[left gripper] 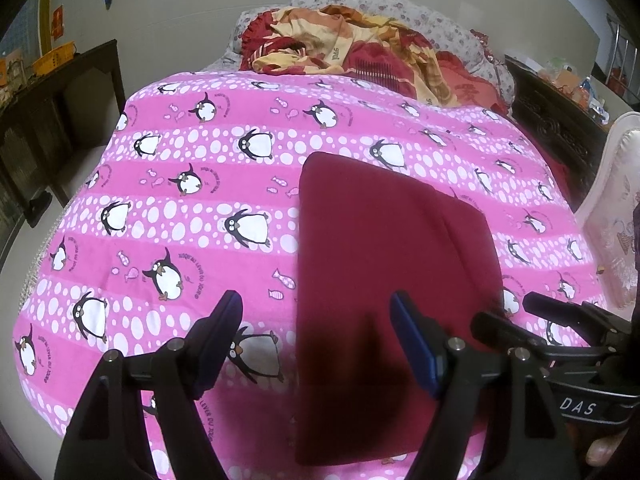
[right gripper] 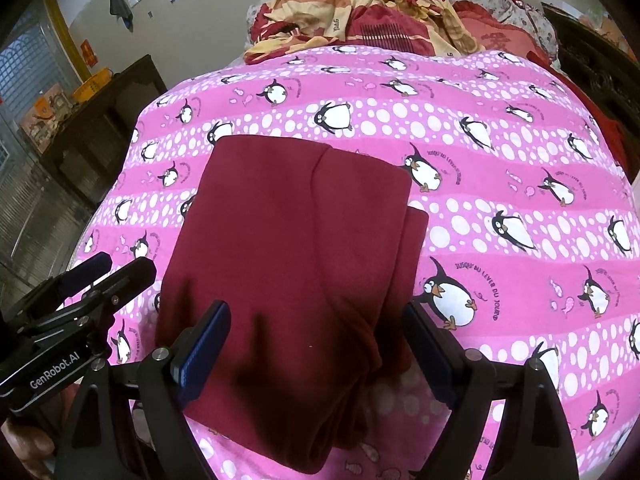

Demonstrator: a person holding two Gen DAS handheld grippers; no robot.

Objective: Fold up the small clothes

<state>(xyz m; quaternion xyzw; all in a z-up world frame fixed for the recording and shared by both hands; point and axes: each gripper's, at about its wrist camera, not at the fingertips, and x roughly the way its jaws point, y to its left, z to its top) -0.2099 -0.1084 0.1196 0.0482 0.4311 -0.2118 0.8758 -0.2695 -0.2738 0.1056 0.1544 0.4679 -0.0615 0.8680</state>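
Observation:
A dark red garment (left gripper: 380, 264) lies folded in a flat rectangle on the pink penguin bedspread (left gripper: 180, 208). It also shows in the right wrist view (right gripper: 288, 264), with a layered edge on its right side. My left gripper (left gripper: 316, 308) is open and empty, above the garment's near left edge. My right gripper (right gripper: 316, 320) is open and empty, hovering over the garment's near end. The right gripper shows in the left wrist view (left gripper: 516, 316) at the right, and the left gripper shows in the right wrist view (right gripper: 116, 268) at the left.
A crumpled red and yellow blanket (left gripper: 352, 48) and a floral pillow (left gripper: 400, 4) lie at the head of the bed. A dark wooden cabinet (left gripper: 52, 112) stands left of the bed. A pale upholstered piece (left gripper: 612, 208) is at the right.

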